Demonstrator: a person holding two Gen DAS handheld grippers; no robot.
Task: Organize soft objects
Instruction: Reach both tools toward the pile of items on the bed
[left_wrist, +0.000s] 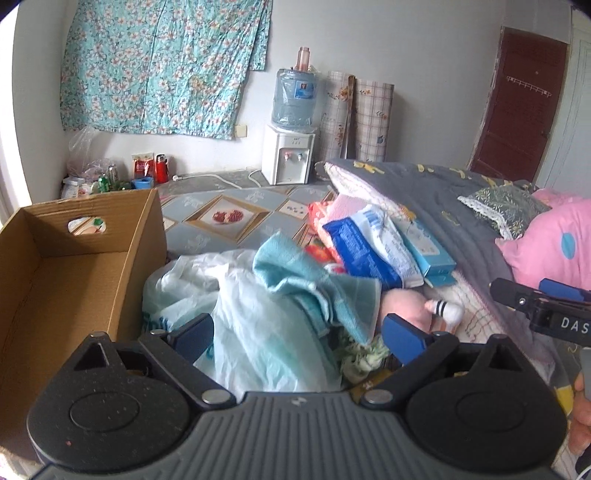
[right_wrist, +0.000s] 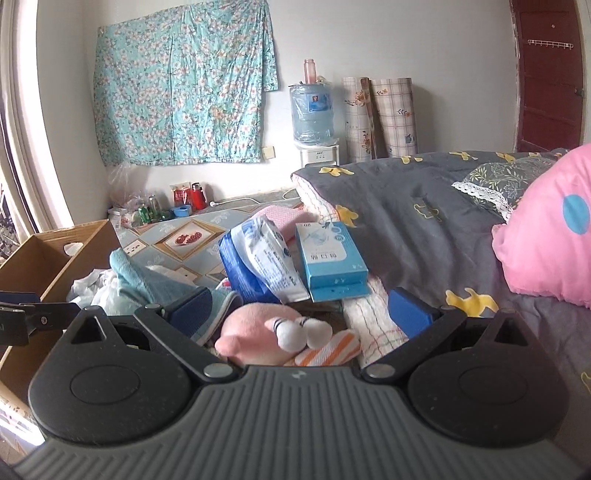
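A: L gripper (left_wrist: 299, 338) – state?
B: Jaws spread wide, nothing pinched. Hangs over the white plastic bag (left_wrist: 258, 332) and teal towel (left_wrist: 310, 280), no pad contact (bag just under it).
A: R gripper (right_wrist: 310, 314)?
B: Also spread, empty. Pink plush toy (right_wrist: 255, 332) lies below, between the fingers, untouched, on a striped cloth (right_wrist: 332, 347).
A: Box?
B: Cardboard box (left_wrist: 74, 266) at the bed's left edge, beside the bag; inside looks bare.
A: Rest of the pile?
B: Blue-white wipes pack (right_wrist: 258, 258) leans on the light-blue carton (right_wrist: 328, 254), by the grey quilt (right_wrist: 406, 206). Pink pillow (right_wrist: 554, 229) at the right edge.
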